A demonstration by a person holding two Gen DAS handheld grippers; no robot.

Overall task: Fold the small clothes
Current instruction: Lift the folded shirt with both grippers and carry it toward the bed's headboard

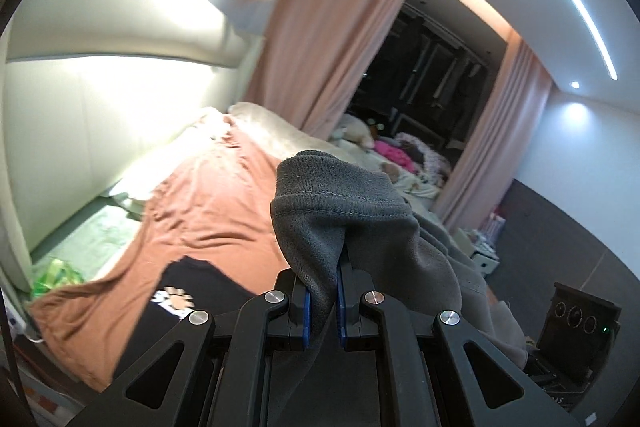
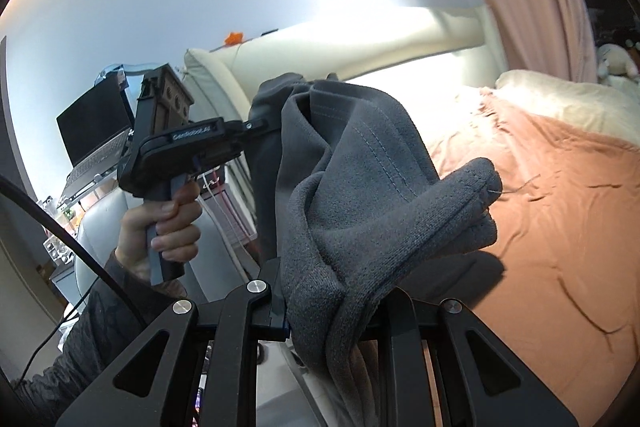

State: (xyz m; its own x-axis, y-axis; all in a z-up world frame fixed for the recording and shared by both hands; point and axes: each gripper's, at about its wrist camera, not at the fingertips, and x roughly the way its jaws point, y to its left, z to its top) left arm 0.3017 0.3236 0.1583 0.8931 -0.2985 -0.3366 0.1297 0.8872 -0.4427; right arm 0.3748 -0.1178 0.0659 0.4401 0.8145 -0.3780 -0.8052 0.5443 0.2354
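Observation:
A dark grey fleece garment (image 1: 340,203) hangs in the air between both grippers, above the bed. In the left wrist view my left gripper (image 1: 322,291) is shut on a bunched edge of it, blue pads (image 1: 306,301) pressing the cloth. In the right wrist view the grey garment (image 2: 360,195) drapes over my right gripper (image 2: 320,311), which is shut on it; the cloth hides the right finger. The left gripper (image 2: 260,126), held by a hand (image 2: 168,223), grips the garment's far corner at the left. A black printed garment (image 1: 192,287) lies flat on the orange sheet (image 1: 208,211).
The bed's orange sheet (image 2: 540,227) lies below, with a cream headboard (image 2: 360,67) and a pillow (image 2: 560,95) behind. A laptop (image 2: 96,135) stands at the left. Pink curtains (image 1: 320,39), plush toys (image 1: 360,135) and a black device (image 1: 580,327) are around.

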